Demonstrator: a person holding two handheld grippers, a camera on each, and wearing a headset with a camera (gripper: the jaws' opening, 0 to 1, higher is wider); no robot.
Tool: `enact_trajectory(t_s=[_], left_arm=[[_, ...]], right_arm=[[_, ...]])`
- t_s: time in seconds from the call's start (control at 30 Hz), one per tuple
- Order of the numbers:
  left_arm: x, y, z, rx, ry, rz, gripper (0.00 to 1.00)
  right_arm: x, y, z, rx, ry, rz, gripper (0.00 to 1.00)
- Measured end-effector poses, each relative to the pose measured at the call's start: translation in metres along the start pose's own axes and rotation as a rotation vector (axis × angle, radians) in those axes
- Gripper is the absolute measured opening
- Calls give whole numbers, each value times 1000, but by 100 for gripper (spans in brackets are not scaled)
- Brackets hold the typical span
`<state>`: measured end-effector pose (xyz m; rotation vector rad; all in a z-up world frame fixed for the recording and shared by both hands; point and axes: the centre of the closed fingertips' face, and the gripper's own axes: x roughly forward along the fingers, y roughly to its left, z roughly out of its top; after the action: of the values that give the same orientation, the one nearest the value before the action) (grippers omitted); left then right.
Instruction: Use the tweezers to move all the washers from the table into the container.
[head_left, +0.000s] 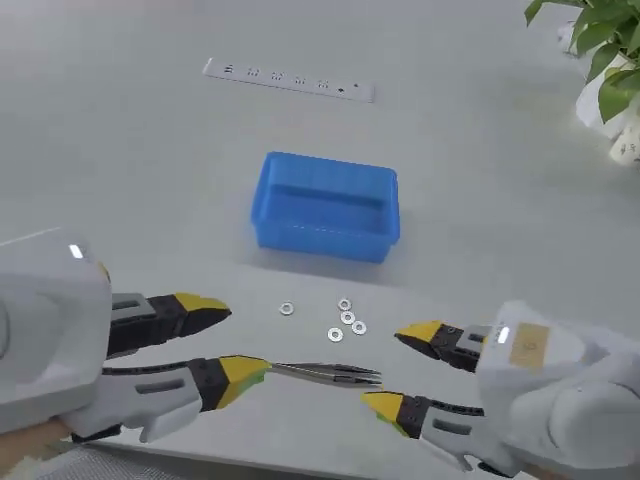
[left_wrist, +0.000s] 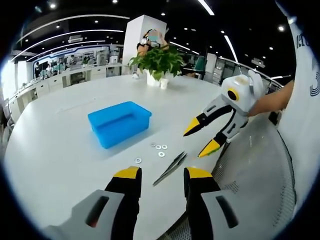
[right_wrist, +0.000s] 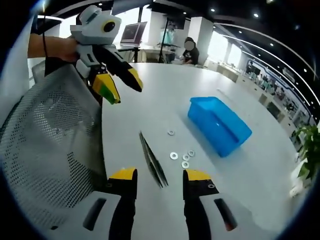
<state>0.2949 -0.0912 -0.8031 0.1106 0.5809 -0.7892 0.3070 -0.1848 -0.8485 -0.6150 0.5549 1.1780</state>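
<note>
On the table (head_left: 140, 190) lie five washers (head_left: 348, 317), one tweezers (head_left: 325, 374).

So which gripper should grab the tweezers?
Left, probably, though it's close. The tweezers lie with one end right by the lower jaw tip of the open left gripper. The open right gripper is near too.

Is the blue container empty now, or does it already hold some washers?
Empty, as far as visible: the blue container looks bare inside, and five washers lie on the table.
</note>
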Motion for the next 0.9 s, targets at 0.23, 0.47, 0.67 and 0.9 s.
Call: enact_trajectory(t_s=[0.23,0.47,0.67,0.9], left_arm=[[18,-7,-16,105,61,-75,33],[44,-17,-32,264,158,-158,34],[63,-16,-32,310,170,-186,32],[73,-13,-42,342,230,-206,29]], right_arm=[[18,3,-3,-41,19,42,31],[30,3,-9,-77,55,93,27],[35,6,-12,-106,71,124,23],[39,5,-12,-118,79,140,21]])
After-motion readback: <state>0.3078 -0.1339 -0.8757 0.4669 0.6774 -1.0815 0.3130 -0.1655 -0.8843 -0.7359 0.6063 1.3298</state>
